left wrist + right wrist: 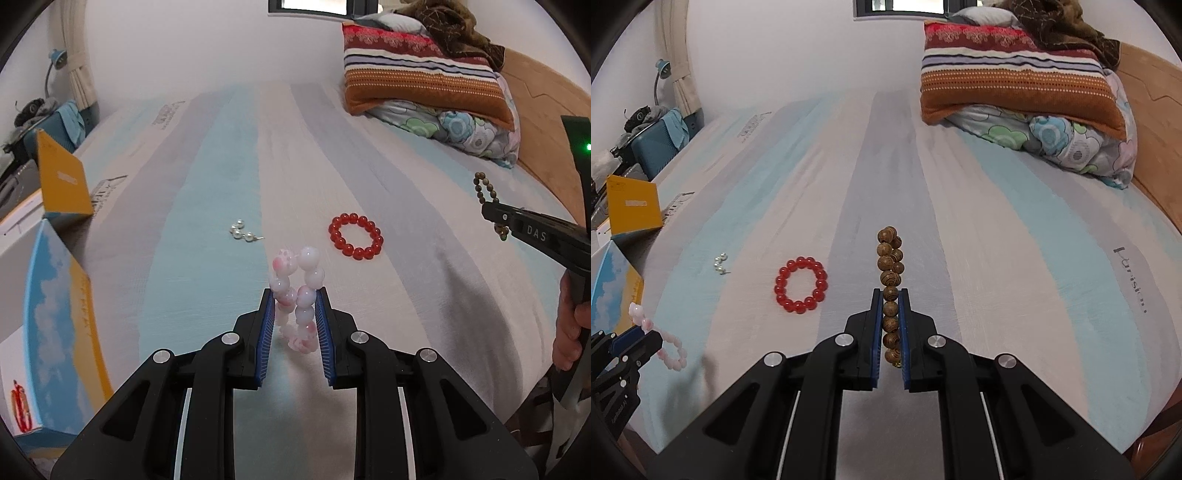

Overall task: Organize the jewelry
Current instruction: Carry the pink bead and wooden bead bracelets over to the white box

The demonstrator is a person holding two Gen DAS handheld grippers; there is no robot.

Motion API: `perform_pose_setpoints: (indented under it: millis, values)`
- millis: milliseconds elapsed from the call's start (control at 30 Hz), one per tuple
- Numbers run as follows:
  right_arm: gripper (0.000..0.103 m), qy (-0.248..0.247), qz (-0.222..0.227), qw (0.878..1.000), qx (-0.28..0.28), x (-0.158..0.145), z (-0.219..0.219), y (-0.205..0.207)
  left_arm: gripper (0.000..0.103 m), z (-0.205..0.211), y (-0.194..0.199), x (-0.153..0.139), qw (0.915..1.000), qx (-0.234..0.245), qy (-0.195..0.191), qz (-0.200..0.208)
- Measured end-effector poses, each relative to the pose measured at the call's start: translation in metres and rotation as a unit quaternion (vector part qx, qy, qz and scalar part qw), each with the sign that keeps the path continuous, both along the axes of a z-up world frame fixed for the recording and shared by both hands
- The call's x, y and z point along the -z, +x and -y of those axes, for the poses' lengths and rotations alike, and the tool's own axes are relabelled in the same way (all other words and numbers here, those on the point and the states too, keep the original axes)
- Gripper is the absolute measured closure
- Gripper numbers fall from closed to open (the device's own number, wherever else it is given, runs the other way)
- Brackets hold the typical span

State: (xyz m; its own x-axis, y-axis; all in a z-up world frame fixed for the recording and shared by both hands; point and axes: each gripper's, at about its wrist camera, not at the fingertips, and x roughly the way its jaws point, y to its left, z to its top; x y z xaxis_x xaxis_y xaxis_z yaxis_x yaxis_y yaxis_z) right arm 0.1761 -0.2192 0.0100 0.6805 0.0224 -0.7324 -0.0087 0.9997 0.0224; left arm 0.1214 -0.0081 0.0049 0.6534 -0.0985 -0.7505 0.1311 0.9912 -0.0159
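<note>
Pink bead bracelet sits clamped in my left gripper, lifted above the striped bedsheet. My right gripper pinches the wooden bead bracelet. The red bracelet and pearl earrings lie on the sheet between them.

striped bedsheet | striped pillow atop floral quilt | yellow box left | blue lamp

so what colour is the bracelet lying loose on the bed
Red bracelet, translucent round beads; clearest in the right wrist view.
</note>
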Motion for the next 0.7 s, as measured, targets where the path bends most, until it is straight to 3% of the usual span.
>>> perform_pose_setpoints:
  millis: [700]
  values:
    - [0.096,-0.009,0.026,0.999,-0.028,-0.042,-0.046,-0.030,0.081,-0.049,-0.018,-0.048,0.9989,-0.036,-0.002,0.029]
